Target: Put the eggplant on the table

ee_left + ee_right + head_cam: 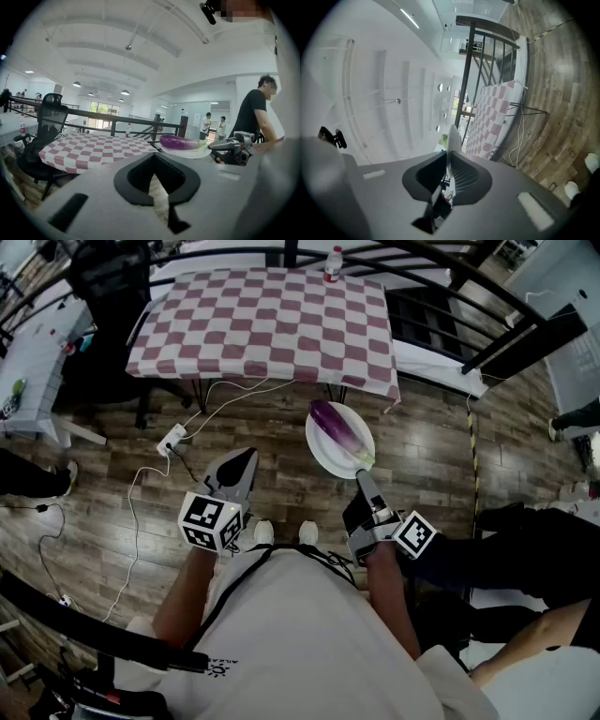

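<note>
Right tongs (pixel 364 477) clamped the rim of the plate (pixel 323 454) bearing the eggplant (pixel 339 430); left tongs (pixel 242 463) hung closed and empty alongside. Mid-carry, apparently: reaching the checked surface (pixel 262 324) ahead called for keeping the plate level.

purple eggplant (pixel 337 429) lies on white plate (pixel 320 452)

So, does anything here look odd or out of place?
Yes. The plate with the eggplant is not on the table: it hangs in the air over the wooden floor, held only by its rim in the right tool. The eggplant lies loose on it and could roll off if the plate tips.
</note>
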{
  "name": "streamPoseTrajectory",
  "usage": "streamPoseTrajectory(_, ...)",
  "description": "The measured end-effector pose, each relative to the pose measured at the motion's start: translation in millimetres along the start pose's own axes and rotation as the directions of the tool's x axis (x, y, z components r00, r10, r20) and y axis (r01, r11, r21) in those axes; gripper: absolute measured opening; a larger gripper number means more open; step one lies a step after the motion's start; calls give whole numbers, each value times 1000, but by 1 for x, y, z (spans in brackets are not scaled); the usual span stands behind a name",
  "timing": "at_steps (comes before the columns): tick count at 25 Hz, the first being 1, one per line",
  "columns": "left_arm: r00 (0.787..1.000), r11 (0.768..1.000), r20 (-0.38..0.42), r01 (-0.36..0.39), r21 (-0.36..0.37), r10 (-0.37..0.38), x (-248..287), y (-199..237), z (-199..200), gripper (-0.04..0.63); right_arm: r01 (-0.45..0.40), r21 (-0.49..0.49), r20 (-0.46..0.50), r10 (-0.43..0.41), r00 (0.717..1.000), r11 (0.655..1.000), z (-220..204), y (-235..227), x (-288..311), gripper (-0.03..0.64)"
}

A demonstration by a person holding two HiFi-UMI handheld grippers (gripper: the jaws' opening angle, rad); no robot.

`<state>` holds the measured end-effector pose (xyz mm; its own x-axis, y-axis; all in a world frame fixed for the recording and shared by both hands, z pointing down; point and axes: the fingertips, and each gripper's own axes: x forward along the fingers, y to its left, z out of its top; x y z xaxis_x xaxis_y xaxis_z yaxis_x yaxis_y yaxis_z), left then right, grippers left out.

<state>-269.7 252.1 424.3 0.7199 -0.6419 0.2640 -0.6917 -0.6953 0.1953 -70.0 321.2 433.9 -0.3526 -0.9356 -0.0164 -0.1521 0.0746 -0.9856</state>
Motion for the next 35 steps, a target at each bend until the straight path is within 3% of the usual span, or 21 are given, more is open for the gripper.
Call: streamPoseTrajectory(35, 1000, 1000, -8, -18, 7, 18, 22, -32, -1, 3, -43, 28, -30, 44, 999, 999, 31, -1, -16, 41)
